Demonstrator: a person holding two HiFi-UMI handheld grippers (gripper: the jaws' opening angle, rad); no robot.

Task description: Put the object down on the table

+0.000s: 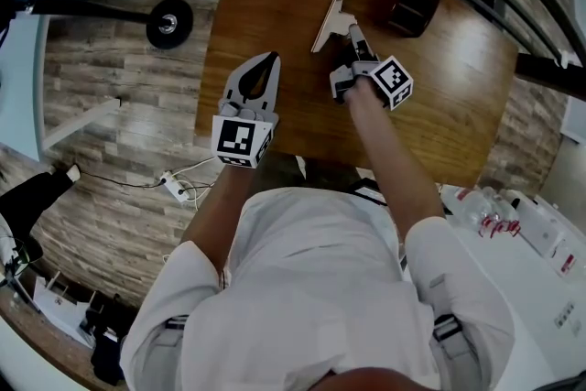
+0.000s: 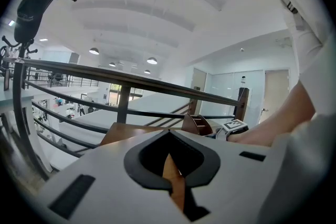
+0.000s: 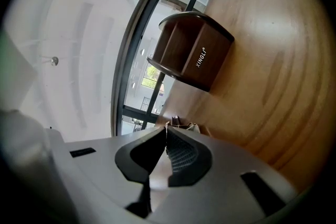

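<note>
A thin pale flat card (image 1: pixel 327 21) stands on its edge over the brown wooden table (image 1: pixel 458 105), near the table's far side. My right gripper (image 1: pixel 351 28) is shut on its right end. In the right gripper view the jaws of that gripper (image 3: pixel 166 127) close on a thin pale sheet, and only its edge (image 3: pixel 169 124) shows past them. Whether the card touches the table I cannot tell. My left gripper (image 1: pixel 272 59) hovers over the table's left part, shut and holding nothing; its tips (image 2: pixel 169 132) meet in the left gripper view.
A dark brown wooden holder (image 1: pixel 417 0) (image 3: pixel 191 52) stands on the table just right of the card. A metal railing (image 2: pixel 126 86) runs behind the table. On the floor at the left lie a power strip (image 1: pixel 174 186) and a wheeled stand (image 1: pixel 169 21). A white table with bottles (image 1: pixel 494 215) is at the right.
</note>
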